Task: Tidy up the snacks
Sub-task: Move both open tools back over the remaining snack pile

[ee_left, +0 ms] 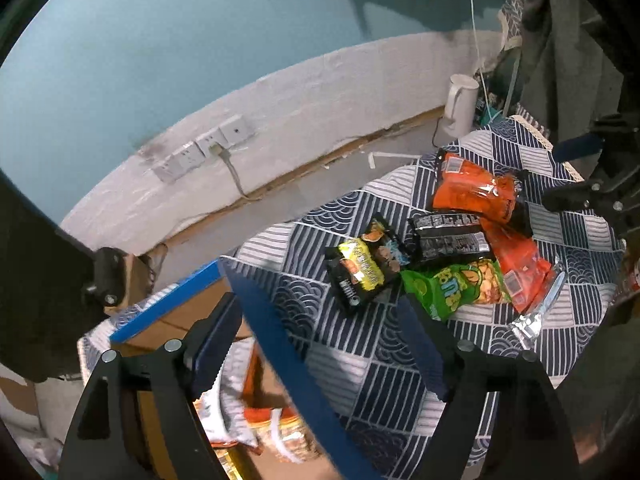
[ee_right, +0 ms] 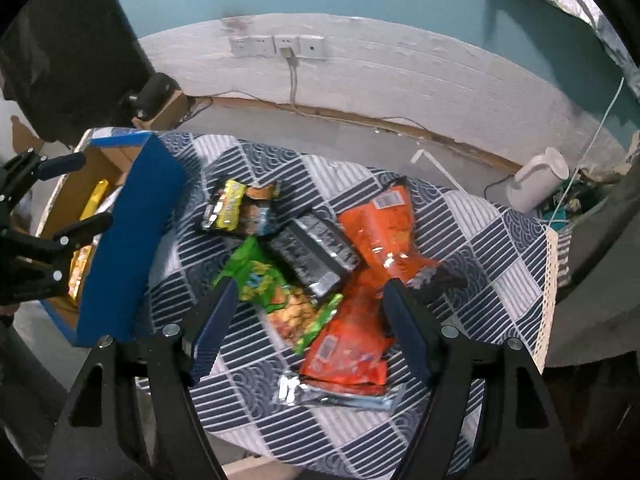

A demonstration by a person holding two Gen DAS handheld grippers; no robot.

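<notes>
The left gripper (ee_left: 324,344) stands with its jaws apart and nothing between the pads; it straddles the blue wall of the cardboard box (ee_left: 276,344), one finger over the box interior and the other over the patterned tablecloth (ee_left: 400,400). Inside the box, nearest the camera, lie an orange-and-white snack packet (ee_left: 280,432) and a white packet (ee_left: 224,412); the right wrist view also shows a yellow packet (ee_right: 94,200) deeper in the box, though blur hides any print. The right gripper (ee_right: 308,328) likewise stands with its jaws spread and clamps nothing; it hangs above the loose pile of snacks on the tablecloth. Directly between its fingers lie a green bag (ee_right: 280,292) printed with golden pieces and, at its right, an orange bag (ee_right: 348,348) with a silver sealed end toward the camera. Beyond these, a black-and-silver packet (ee_right: 316,256) rests across the middle of the pile, touching the green bag. A second orange bag (ee_right: 384,228) lies further back at the right. At the left rear, near the box wall, a black packet with a yellow panel (ee_right: 226,212) overlaps another dark packet (ee_right: 260,208). A white kettle (ee_right: 536,180) stands on the floor beyond the table, by the wall.
</notes>
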